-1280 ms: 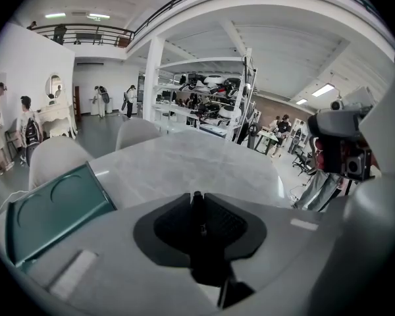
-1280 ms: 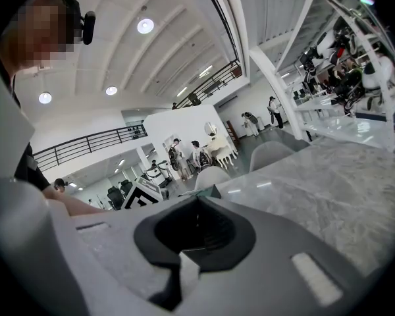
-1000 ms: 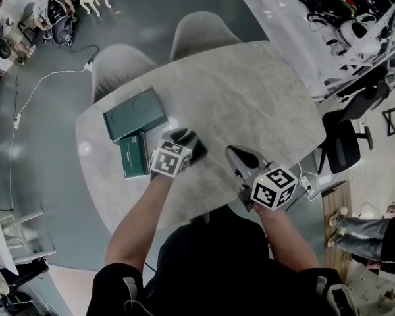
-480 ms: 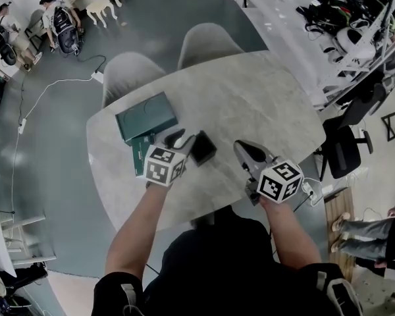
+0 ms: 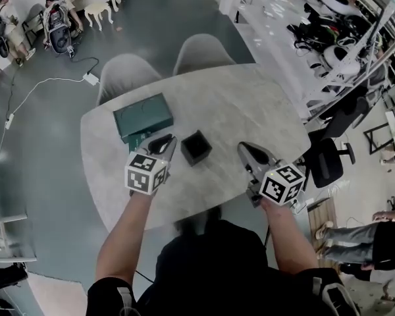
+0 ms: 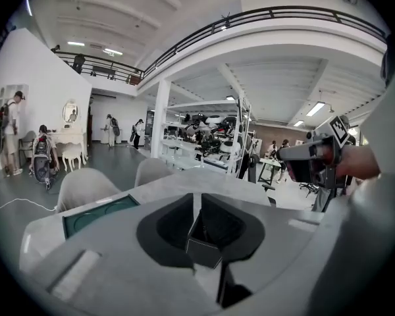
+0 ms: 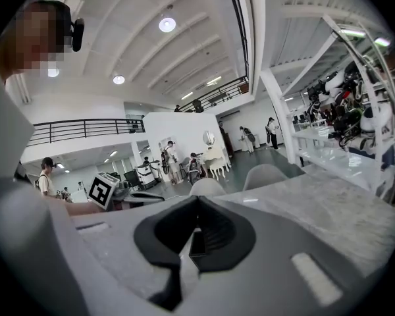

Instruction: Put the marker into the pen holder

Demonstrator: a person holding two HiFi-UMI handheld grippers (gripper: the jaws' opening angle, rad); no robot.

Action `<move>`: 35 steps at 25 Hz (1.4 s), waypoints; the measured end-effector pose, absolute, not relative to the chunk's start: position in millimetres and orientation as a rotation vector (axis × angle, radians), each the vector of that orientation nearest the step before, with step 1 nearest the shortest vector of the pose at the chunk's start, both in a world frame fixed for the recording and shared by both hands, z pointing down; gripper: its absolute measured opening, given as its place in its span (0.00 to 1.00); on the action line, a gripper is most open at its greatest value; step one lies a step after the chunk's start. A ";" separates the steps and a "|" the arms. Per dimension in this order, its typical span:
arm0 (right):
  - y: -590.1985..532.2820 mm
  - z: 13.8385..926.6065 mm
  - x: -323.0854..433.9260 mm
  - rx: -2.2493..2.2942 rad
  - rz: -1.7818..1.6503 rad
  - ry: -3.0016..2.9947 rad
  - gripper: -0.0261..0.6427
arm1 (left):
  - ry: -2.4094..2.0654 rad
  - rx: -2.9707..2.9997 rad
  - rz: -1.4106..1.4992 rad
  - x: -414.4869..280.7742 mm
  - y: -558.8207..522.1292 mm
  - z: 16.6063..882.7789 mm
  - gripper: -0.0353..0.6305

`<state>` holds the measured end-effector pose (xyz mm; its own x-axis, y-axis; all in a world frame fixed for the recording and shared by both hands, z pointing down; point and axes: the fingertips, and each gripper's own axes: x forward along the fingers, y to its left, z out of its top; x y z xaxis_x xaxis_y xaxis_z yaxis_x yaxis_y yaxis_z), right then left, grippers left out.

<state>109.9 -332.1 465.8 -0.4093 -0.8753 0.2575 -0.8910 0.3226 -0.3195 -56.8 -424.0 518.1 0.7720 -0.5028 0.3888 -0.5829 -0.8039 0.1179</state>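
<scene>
The black square pen holder point(image 5: 195, 147) stands open-topped in the middle of the marble table point(image 5: 250, 104). No marker shows in any view. My left gripper point(image 5: 164, 142) hovers just left of the holder, apart from it. Its jaws have just been closing and now leave only a thin slit, with nothing between them. In the left gripper view the holder point(image 6: 204, 243) shows beyond the left gripper point(image 6: 197, 199). My right gripper point(image 5: 249, 151) hangs to the holder's right. In the right gripper view the right gripper point(image 7: 196, 201) has its tips touching, empty, and the holder point(image 7: 197, 242) lies past them.
A dark green box point(image 5: 142, 114) lies at the table's far left, also visible in the left gripper view as the green box point(image 6: 99, 213). Two grey chairs point(image 5: 201, 48) stand behind the table. Shelves with gear point(image 5: 329, 18) line the right side.
Both grippers have lifted and drawn back toward me. The left one slid left off the pen holder, which was hidden under it and now stands uncovered.
</scene>
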 end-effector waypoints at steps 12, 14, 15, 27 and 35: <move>-329.7 447.7 140.6 1.577 0.593 -2.647 0.04 | -1.084 2.746 0.360 -50.4 -411.2 454.8 0.07; -327.1 443.7 151.0 1.547 0.563 -2.662 0.04 | -1.124 2.729 0.332 -41.3 -409.0 445.9 0.07; -326.0 441.9 157.3 1.541 0.552 -2.669 0.04 | -1.141 2.718 0.316 -36.6 -406.7 442.7 0.07; -317.8 408.4 184.9 1.510 0.386 -2.780 0.04 | -1.217 2.680 0.276 -9.1 -389.3 428.4 0.07; -315.5 401.8 179.7 1.483 0.349 -2.790 0.04 | -1.224 2.702 0.280 -4.6 -388.5 422.6 0.07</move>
<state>179.7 -315.5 401.8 -0.5641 -0.8228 0.0696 -0.8146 0.5407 -0.2101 -4.6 -388.5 422.6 0.6473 -0.7248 0.2359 -0.7552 -0.6517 0.0699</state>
